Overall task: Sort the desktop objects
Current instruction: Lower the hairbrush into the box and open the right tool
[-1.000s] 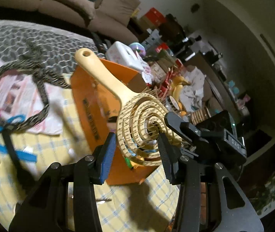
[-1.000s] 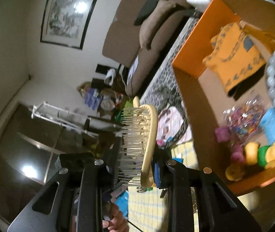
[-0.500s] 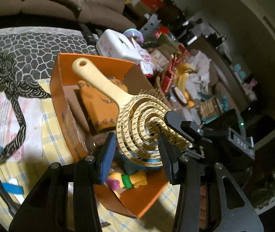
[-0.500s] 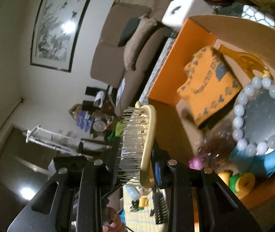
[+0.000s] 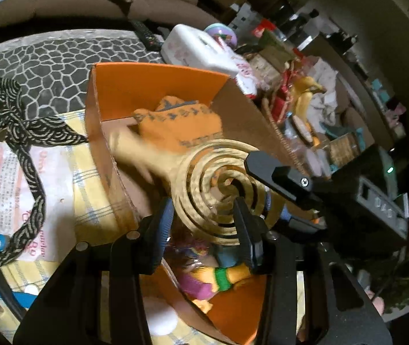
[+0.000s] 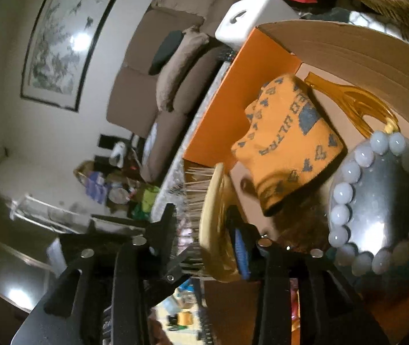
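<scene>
Right wrist: "ULTRA" on orange cloth (image 6: 288, 143).

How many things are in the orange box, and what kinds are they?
Hairbrush, over the box between the grippers: 1
Folded orange cloth: 1
Amber comb: 1
Mirror with white beads: 1
Striped plush toy: 1
Bag of bright bits: 1
Total: 6 that I can make out in the orange box; more may be hidden.

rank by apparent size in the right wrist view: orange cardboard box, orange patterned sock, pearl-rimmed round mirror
1. Orange cardboard box
2. Pearl-rimmed round mirror and orange patterned sock: they look alike, and the mirror sits nearer the camera, so unranked.
</scene>
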Demonstrator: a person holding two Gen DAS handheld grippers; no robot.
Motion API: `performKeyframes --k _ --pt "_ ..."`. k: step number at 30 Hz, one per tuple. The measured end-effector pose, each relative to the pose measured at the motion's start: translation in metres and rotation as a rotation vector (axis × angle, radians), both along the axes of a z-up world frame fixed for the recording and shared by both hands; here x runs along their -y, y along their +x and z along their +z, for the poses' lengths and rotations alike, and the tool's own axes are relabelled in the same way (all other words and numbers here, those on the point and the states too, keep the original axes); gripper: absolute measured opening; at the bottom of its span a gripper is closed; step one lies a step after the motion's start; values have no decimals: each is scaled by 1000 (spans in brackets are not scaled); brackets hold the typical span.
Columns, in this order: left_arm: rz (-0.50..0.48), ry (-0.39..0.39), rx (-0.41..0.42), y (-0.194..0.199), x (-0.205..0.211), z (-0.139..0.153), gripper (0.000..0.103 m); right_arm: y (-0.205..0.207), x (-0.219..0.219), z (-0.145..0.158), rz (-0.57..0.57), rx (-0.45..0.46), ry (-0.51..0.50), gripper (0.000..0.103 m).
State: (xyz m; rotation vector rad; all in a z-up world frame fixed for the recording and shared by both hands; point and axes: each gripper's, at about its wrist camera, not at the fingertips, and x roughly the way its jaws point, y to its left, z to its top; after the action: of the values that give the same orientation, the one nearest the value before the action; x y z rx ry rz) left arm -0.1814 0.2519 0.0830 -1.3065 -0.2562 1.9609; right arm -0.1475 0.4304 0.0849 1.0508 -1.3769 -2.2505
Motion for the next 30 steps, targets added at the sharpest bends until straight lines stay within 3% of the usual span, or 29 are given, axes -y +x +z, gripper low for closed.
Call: performKeyframes --k 5,8,14,23,30 --pt "-3 -33 -21 3 0 0 35 0 8 8 25 5 151 45" --pt "0 -51 -30 4 -2 1 35 4 8 18 10 -5 271 52" --pt "2 -61 -43 6 -1 4 35 11 6 35 4 -44 389 62" --pt "16 -74 -78 16 17 17 37 14 27 54 44 -79 522 62" --pt "45 -70 -90 31 41 26 47 20 35 59 68 -87 570 65"
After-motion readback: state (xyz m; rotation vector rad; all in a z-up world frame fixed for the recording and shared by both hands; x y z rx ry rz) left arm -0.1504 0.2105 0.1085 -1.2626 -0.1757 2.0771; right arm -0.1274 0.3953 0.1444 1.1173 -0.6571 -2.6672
